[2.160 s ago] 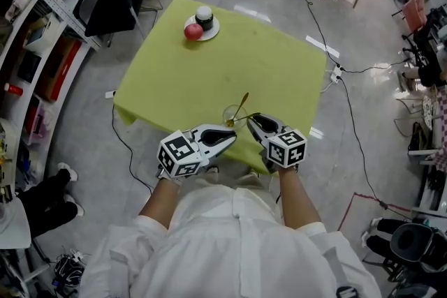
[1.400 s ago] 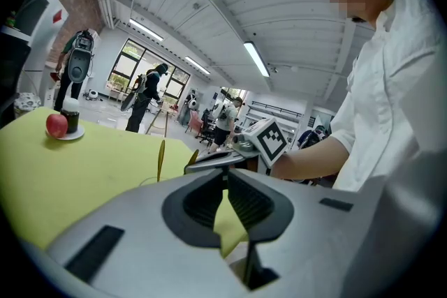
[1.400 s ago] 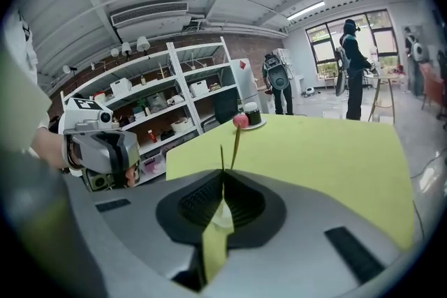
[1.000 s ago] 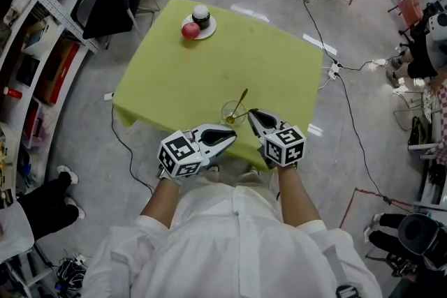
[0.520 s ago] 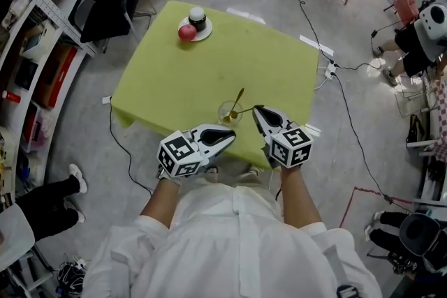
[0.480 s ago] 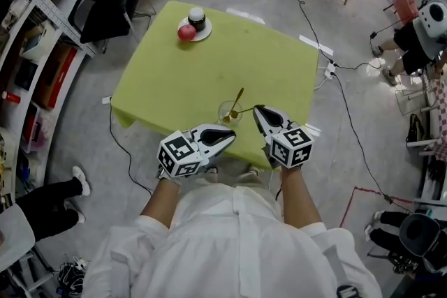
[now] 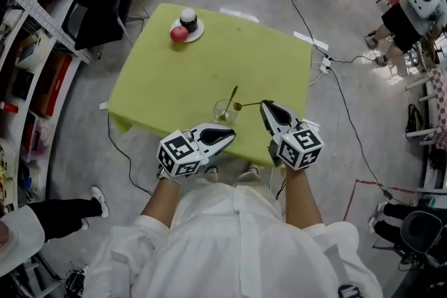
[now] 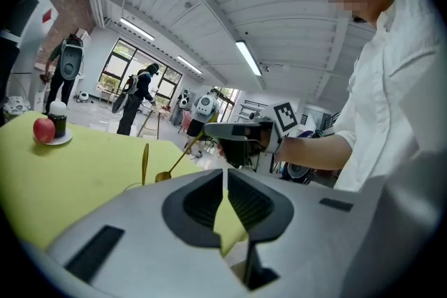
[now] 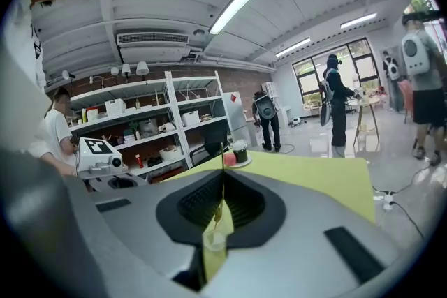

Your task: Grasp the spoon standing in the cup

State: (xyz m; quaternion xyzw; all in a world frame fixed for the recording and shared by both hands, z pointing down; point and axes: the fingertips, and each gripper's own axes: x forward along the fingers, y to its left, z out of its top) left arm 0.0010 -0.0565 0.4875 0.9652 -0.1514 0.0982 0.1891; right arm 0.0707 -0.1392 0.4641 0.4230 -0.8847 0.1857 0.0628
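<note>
While between right tongs [image 7: 264, 105], one spoon [image 7: 246, 106]; other spoon [image 7: 230, 95] in cup [image 7: 221, 112].

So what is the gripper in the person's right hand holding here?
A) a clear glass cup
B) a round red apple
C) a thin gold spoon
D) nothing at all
C: the right gripper is shut on the handle end of a thin gold spoon, whose bowl hangs near the clear glass cup where a second gold spoon stands.

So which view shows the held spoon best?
Left gripper view: the spoon shows side-on, bowl to handle, up to the right gripper. Head view shows it small; right gripper view only a thin sliver between its shut jaws.
</note>
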